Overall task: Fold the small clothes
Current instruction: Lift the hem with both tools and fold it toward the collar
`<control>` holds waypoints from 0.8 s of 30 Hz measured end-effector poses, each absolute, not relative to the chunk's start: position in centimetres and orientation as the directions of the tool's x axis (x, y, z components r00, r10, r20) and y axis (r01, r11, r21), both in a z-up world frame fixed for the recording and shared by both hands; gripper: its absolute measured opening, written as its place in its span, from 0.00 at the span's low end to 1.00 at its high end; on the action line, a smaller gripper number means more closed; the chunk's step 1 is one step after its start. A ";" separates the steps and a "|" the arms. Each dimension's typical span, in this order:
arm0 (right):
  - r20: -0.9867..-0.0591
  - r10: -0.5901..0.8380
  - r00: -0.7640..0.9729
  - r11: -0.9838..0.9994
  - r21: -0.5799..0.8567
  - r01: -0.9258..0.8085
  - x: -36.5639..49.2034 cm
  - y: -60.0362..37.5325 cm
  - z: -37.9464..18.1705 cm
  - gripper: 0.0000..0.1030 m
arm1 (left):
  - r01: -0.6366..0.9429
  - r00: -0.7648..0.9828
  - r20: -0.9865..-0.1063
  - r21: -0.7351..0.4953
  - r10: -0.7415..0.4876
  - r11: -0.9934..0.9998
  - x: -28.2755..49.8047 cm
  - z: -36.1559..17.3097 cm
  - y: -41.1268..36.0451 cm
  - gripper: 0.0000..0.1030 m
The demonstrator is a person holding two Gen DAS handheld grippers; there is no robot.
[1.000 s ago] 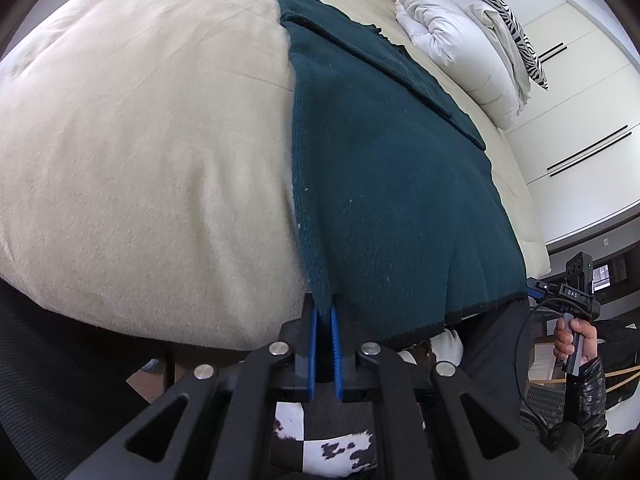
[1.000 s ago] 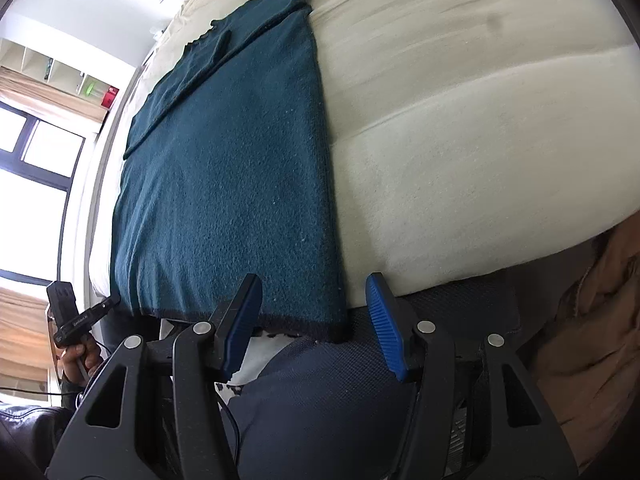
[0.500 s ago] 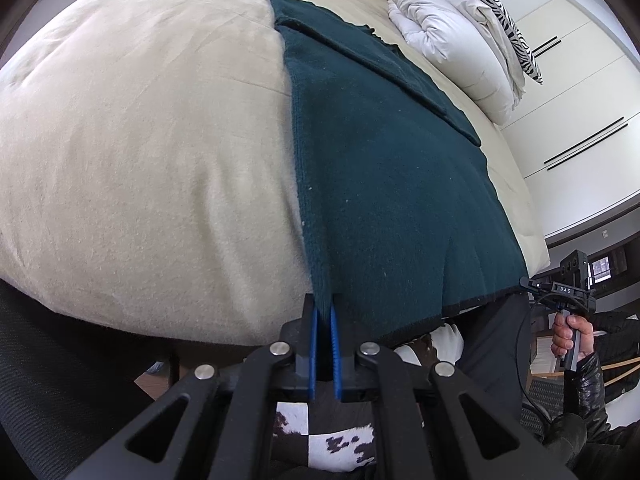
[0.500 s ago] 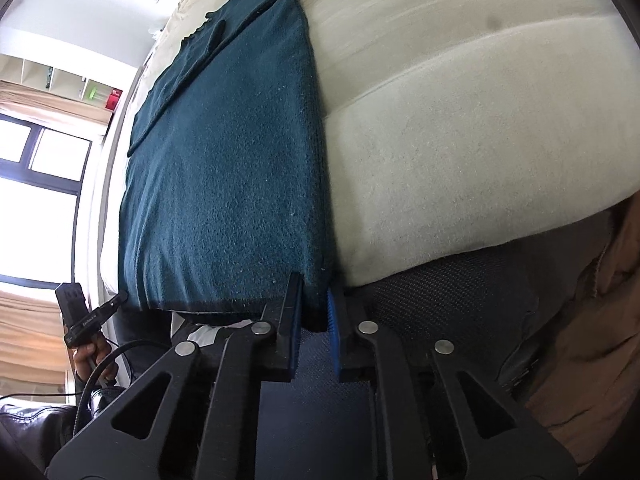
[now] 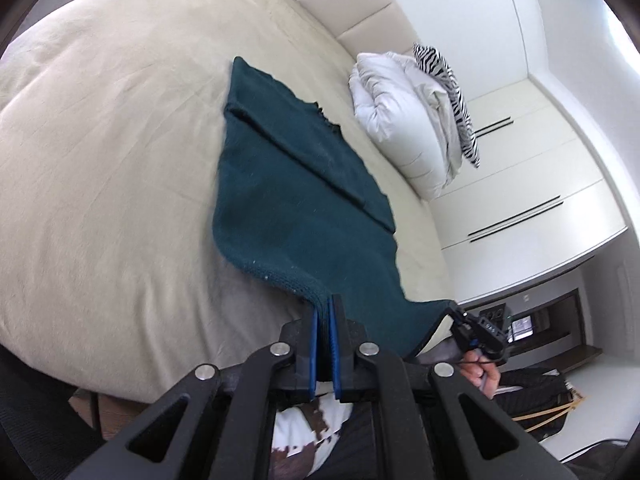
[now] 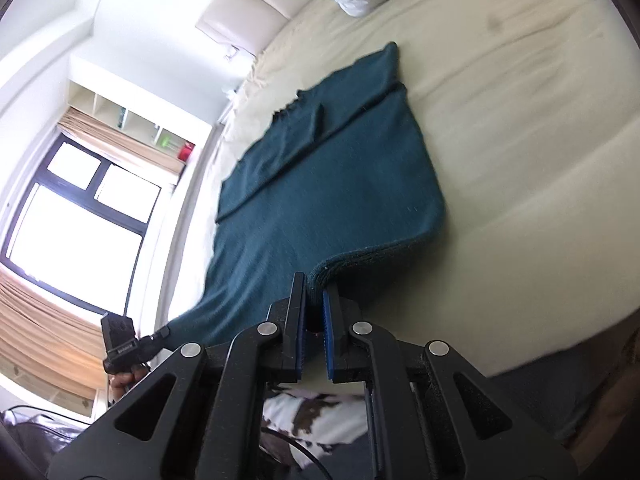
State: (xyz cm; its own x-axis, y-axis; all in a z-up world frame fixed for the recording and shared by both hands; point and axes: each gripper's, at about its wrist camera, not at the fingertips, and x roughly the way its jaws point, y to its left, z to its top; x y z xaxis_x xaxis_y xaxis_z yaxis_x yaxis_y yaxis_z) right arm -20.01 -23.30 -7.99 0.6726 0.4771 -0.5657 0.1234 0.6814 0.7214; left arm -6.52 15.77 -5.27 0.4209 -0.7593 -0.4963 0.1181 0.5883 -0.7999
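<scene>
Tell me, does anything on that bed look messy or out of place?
Not really. The dark green cloth lies mostly flat on the cream bed, with a folded-over strip along its far end. Only its near corners are raised, one pinched in each claw: left, right. The frames are slightly blurred.

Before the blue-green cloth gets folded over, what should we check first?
1. Left gripper has its near corner of the teal cloth: ok, jaws shut on it.
2. Right gripper has the other near corner: ok, jaws shut on it.
3. Near edge lifted off the bed: ok.
4. Far end lying flat: not ok, a flap is folded over.
5. White duvet clear of the cloth: ok.
</scene>
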 end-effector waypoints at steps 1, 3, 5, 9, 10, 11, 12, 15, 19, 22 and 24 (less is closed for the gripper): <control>-0.541 0.477 0.693 0.668 0.735 0.114 -19.3 -23.4 -7.5 0.06 | 0.107 0.431 -0.476 -0.817 -0.767 0.567 -5.9 -5.1 15.8 0.07; -0.483 0.478 0.733 0.630 0.770 0.096 -17.8 -23.8 -6.7 0.06 | 0.083 0.450 -0.440 -0.846 -0.777 0.527 -4.2 -4.7 15.9 0.07; -0.451 0.461 0.764 0.616 0.782 0.089 -16.2 -24.2 -6.0 0.06 | 0.065 0.472 -0.420 -0.860 -0.775 0.506 -2.7 -4.5 16.1 0.07; -0.426 0.423 0.800 0.612 0.785 0.095 -13.2 -24.8 -5.1 0.06 | 0.041 0.498 -0.387 -0.883 -0.776 0.467 0.7 -4.1 16.4 0.07; -0.421 0.413 0.808 0.609 0.787 0.099 -12.3 -25.2 -4.9 0.06 | 0.036 0.505 -0.385 -0.885 -0.772 0.464 1.5 -4.0 16.4 0.07; -0.416 0.403 0.815 0.606 0.789 0.103 -11.4 -25.7 -4.7 0.06 | 0.030 0.510 -0.382 -0.887 -0.770 0.461 2.3 -4.0 16.5 0.07; -0.416 0.394 0.820 0.605 0.789 0.110 -10.6 -26.1 -4.5 0.06 | 0.025 0.516 -0.378 -0.890 -0.768 0.455 3.3 -3.9 16.6 0.07; -0.422 0.371 0.827 0.610 0.782 0.125 -8.2 -27.2 -4.2 0.06 | 0.018 0.545 -0.368 -0.893 -0.753 0.450 6.1 -3.7 16.9 0.07; -0.440 0.330 0.835 0.638 0.756 0.147 -4.5 -28.0 -3.6 0.06 | 0.003 0.571 -0.361 -0.898 -0.738 0.441 9.8 -3.7 16.7 0.07; -0.458 0.302 0.836 0.653 0.738 0.169 -1.3 -28.5 -3.5 0.06 | -0.001 0.579 -0.369 -0.892 -0.727 0.451 12.4 -3.8 16.1 0.07; -0.469 0.285 0.836 0.660 0.728 0.183 0.9 -28.9 -3.8 0.06 | -0.003 0.583 -0.376 -0.887 -0.720 0.461 14.2 -3.9 15.7 0.07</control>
